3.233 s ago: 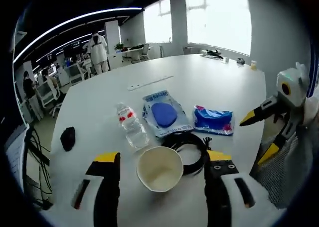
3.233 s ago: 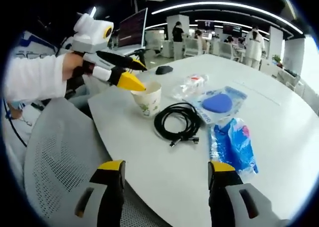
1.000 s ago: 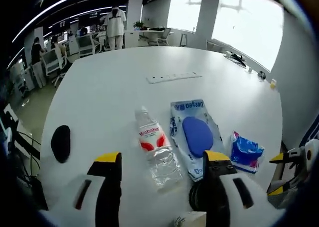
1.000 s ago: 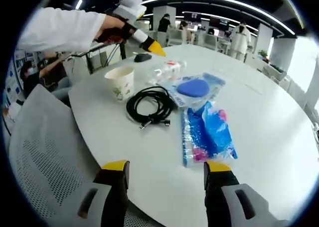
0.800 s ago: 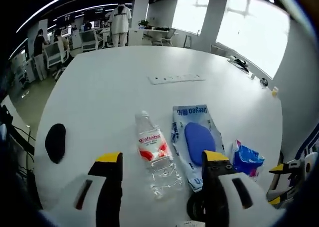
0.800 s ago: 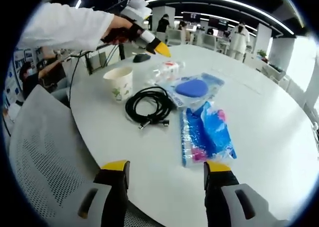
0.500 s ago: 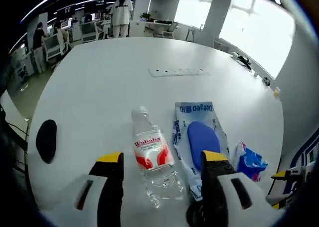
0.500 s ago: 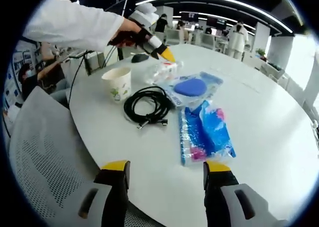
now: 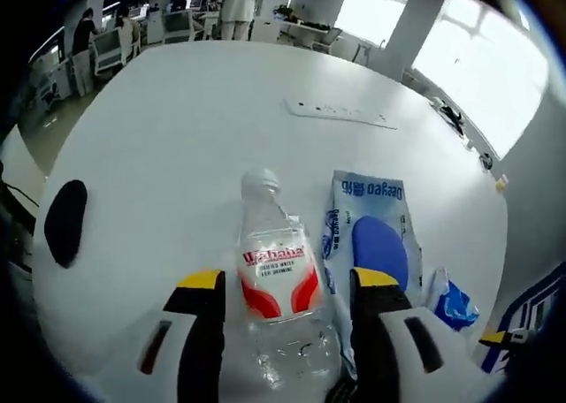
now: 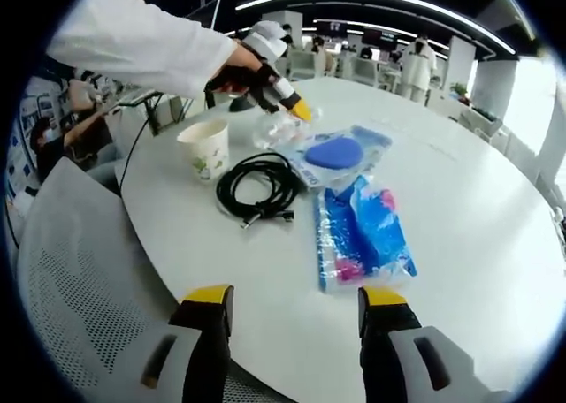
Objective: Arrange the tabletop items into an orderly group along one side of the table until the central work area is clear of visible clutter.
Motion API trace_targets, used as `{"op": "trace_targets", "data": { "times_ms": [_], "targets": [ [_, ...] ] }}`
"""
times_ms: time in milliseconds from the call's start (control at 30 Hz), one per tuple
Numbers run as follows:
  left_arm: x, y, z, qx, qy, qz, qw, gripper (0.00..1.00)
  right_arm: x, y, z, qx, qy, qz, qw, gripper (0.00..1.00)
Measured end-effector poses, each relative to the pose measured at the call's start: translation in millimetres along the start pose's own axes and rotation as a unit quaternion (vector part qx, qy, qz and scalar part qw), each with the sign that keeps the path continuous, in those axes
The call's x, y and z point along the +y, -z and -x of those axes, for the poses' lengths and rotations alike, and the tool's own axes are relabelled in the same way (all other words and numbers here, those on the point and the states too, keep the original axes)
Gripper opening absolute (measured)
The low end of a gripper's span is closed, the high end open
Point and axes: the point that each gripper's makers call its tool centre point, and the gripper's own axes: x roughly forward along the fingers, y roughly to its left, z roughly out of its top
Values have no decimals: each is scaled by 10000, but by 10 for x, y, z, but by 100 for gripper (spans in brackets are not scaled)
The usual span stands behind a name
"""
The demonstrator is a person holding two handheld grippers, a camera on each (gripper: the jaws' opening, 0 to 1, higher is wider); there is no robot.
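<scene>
The left claw (image 9: 279, 284) is straddling the bottle (image 9: 276, 270) lying on the tabletop (image 9: 177, 120), jaws wide, not gripping. The right claw (image 10: 292, 301) is hovering open and empty over the tabletop edge, near the cable (image 10: 256, 189), cup (image 10: 203, 149) and blue packets (image 10: 358, 231).

The left hand-held gripper (image 9: 283, 284) rises from the bottom of the frame, jaws spread on either side of a clear water bottle (image 9: 279, 292) with a red label, lying on the white tabletop (image 9: 177, 120). Right of it lies a packet (image 9: 371, 235) holding something blue; a black mouse (image 9: 65, 222) sits at the left edge.
</scene>
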Motion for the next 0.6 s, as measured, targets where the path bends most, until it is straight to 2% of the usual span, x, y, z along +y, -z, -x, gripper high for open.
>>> {"op": "trace_targets", "data": {
  "times_ms": [233,267,400,533,600],
  "targets": [
    [20,77,-111,141,-133,154,9997,51,15,24,10,15,-23,-21,10000,56],
    [46,88,-113,169,-254,128,9995,48,13,27,13,18,-19,-50,10000,56],
    [36,43,-129,90,-332,136,9993,46,33,18,17,-4,-40,-10,10000,55],
    [29,2,-172,-49,-464,-238,9986,46,43,17,15,2,-64,-13,10000,55],
    [38,-7,-188,-29,-527,-506,9973,46,34,11,18,-15,-49,-37,10000,54]
  ]
}}
